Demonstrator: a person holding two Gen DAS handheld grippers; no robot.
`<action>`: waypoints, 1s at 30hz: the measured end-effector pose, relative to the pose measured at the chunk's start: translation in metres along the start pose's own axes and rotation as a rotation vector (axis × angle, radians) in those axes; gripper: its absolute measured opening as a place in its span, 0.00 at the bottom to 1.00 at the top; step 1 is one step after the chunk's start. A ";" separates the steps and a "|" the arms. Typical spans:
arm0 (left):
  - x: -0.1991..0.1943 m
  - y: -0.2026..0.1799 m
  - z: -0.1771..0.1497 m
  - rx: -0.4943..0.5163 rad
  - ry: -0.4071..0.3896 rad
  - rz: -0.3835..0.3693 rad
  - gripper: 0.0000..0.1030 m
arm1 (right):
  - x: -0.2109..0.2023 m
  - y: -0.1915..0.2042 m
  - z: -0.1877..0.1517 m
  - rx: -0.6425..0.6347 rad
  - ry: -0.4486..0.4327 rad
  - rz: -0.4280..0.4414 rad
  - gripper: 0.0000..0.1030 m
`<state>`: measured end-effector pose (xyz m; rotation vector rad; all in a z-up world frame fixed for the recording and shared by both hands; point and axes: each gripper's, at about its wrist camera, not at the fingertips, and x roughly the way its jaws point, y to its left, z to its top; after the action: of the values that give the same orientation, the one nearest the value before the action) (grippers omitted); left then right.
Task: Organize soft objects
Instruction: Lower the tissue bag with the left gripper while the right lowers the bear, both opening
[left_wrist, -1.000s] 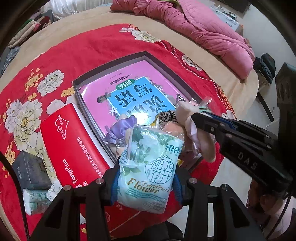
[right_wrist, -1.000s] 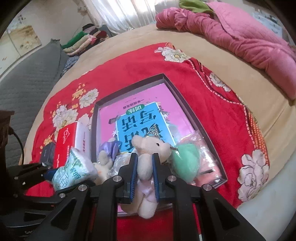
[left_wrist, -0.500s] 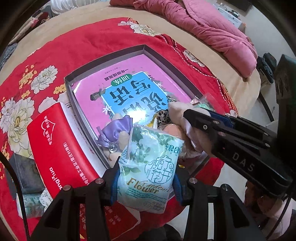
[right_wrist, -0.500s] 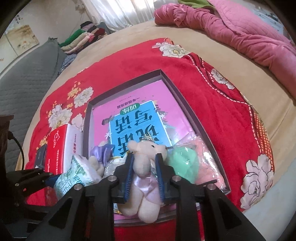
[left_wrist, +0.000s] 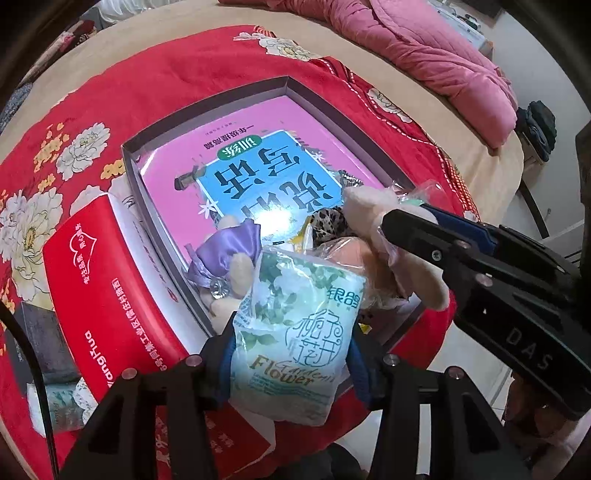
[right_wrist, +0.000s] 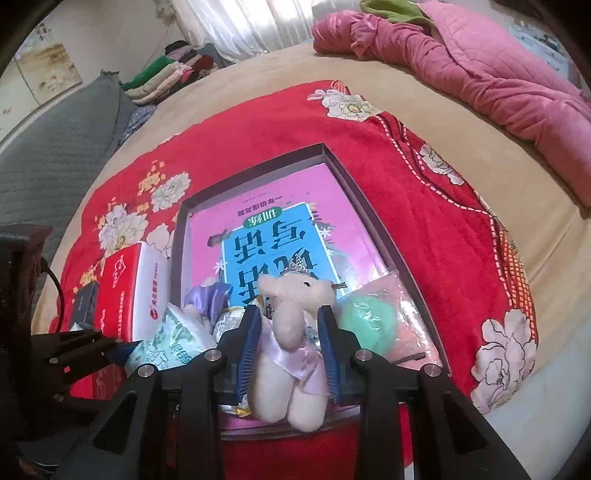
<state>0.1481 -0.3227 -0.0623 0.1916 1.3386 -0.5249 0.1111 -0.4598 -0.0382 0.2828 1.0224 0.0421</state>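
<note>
My left gripper (left_wrist: 291, 354) is shut on a pale blue tissue pack (left_wrist: 299, 332) printed "Flower", held above the near edge of a shallow grey box (left_wrist: 207, 107). The box holds a pink and blue book (left_wrist: 258, 170). My right gripper (right_wrist: 290, 341) has its jaws spread around a cream plush toy (right_wrist: 291, 343) in a lilac dress that rests at the box's near end; the pads stand just beside its body. A second plush with a purple bow (left_wrist: 229, 251), a green ball in a bag (right_wrist: 369, 321) and a leopard-print item (left_wrist: 328, 225) lie there too.
A red tissue box (left_wrist: 110, 295) lies left of the grey box on the red floral cloth (right_wrist: 424, 206). A dark small box (left_wrist: 40, 339) and another tissue pack (left_wrist: 55, 406) lie at the far left. A pink quilt (right_wrist: 480, 74) lies at the back right.
My right gripper's jaws have widened around the cream plush, which now rests lower in the box. Both grippers have moved forward over the box; the left still holds the tissue pack.
</note>
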 end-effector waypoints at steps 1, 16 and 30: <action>0.000 0.000 0.000 0.002 0.001 0.001 0.50 | -0.001 0.001 0.000 -0.003 0.002 -0.006 0.32; -0.005 0.000 -0.001 0.000 0.005 -0.031 0.53 | -0.019 0.003 0.004 0.004 -0.023 -0.016 0.43; -0.022 0.002 -0.002 0.006 -0.028 -0.007 0.61 | -0.040 0.008 0.007 0.010 -0.057 -0.024 0.50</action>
<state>0.1447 -0.3143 -0.0424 0.1837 1.3107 -0.5354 0.0967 -0.4604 -0.0001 0.2796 0.9693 0.0068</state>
